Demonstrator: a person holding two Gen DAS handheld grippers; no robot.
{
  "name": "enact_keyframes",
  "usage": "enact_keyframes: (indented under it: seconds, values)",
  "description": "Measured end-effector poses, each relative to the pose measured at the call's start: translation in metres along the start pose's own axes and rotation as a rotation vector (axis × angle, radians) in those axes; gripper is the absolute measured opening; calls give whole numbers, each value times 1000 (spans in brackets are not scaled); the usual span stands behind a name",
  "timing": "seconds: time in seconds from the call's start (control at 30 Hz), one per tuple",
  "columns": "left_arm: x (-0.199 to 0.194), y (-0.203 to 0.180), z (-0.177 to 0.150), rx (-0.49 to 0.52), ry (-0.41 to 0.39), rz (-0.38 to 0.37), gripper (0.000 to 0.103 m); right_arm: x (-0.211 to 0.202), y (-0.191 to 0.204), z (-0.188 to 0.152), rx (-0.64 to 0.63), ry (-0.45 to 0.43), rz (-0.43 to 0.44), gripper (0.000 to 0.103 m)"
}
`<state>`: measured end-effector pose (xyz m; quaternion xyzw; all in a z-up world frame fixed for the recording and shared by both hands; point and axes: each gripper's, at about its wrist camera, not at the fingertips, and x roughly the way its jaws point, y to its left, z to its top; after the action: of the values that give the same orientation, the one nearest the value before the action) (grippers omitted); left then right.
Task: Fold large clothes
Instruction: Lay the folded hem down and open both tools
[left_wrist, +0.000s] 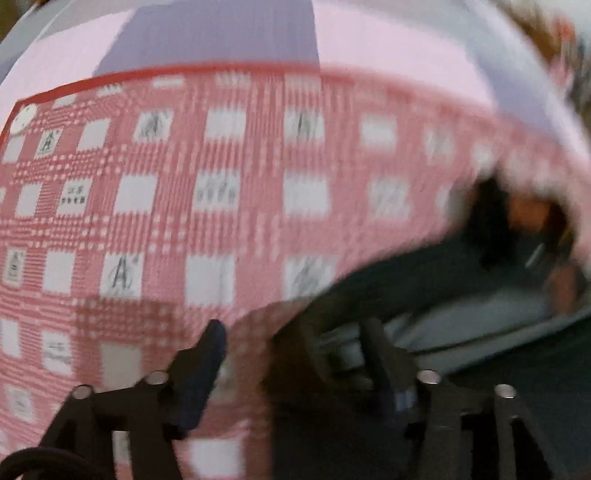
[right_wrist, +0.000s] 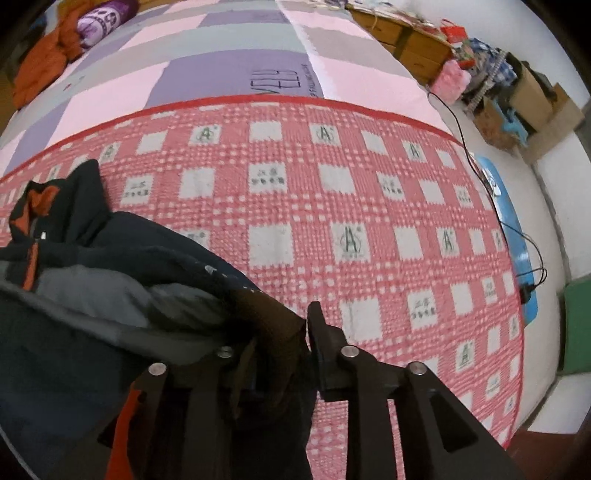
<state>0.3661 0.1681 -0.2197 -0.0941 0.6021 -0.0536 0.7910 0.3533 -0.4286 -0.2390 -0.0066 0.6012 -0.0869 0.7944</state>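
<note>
A dark navy jacket (right_wrist: 110, 251) with a grey lining and orange trim lies on a red and white checked blanket (right_wrist: 332, 206). My right gripper (right_wrist: 284, 332) is shut on a fold of the jacket's dark fabric, and the cloth hides its left finger. In the blurred left wrist view the jacket (left_wrist: 424, 288) spreads from the centre to the right. My left gripper (left_wrist: 295, 339) has its fingers (left_wrist: 207, 354) spread apart with dark jacket cloth lying between them. I cannot tell if it grips the cloth.
The blanket lies on a pink, purple and grey patchwork bed cover (right_wrist: 229, 66). An orange garment and a purple cushion (right_wrist: 103, 18) sit at the far left. A blue board (right_wrist: 517, 236) with a black cable, cardboard boxes (right_wrist: 532, 96) and a wooden cabinet (right_wrist: 406, 33) stand on the right.
</note>
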Motion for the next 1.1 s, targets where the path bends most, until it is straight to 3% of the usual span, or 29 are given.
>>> enact_keyframes:
  seconds: [0.07, 0.1, 0.13, 0.23, 0.3, 0.33, 0.4, 0.47, 0.57, 0.63, 0.7, 0.77, 0.8, 0.93, 1.1]
  values:
    - [-16, 2, 5, -77, -41, -84, 74, -7, -2, 6, 2, 15, 21, 47]
    - [-14, -2, 4, -87, -48, -83, 75, -11, -4, 9, 3, 29, -6, 66]
    - [-15, -7, 3, -84, -56, -68, 75, -17, -4, 11, 0, 21, -26, 77]
    - [-28, -32, -19, 36, -110, 1, 75, -48, 3, 4, -73, -93, -143, 89]
    - [-35, -46, -43, 124, -157, 26, 75, -72, 16, -10, -131, -197, -193, 89]
    - [-36, -57, -56, 160, -176, 29, 75, -86, 22, -22, -143, -259, -178, 89]
    - [-41, -83, -97, 219, -217, 32, 75, -111, 30, -50, -119, -365, -112, 89]
    - [-41, -108, -145, 236, -238, -19, 75, -129, 46, -91, -87, -405, 20, 89]
    - [-32, -136, -209, 255, -226, -65, 76, -120, 82, -162, -112, -314, 95, 89]
    - [-16, -158, -248, 285, -201, -67, 79, -99, 107, -198, -147, -231, 51, 89]
    - [-4, -173, -261, 358, -269, 0, 91, -68, 127, -220, -185, -166, -1, 89]
    - [14, -174, -247, 356, -277, 24, 103, -48, 134, -210, -188, -172, -50, 100]
    - [24, -171, -231, 331, -269, 18, 103, -38, 135, -197, -186, -173, -41, 103]
    - [45, -176, -179, 336, -288, 30, 103, -16, 141, -144, -206, -186, -14, 103]
    - [56, -177, -146, 288, -286, 35, 103, 2, 139, -92, -167, -210, 6, 103]
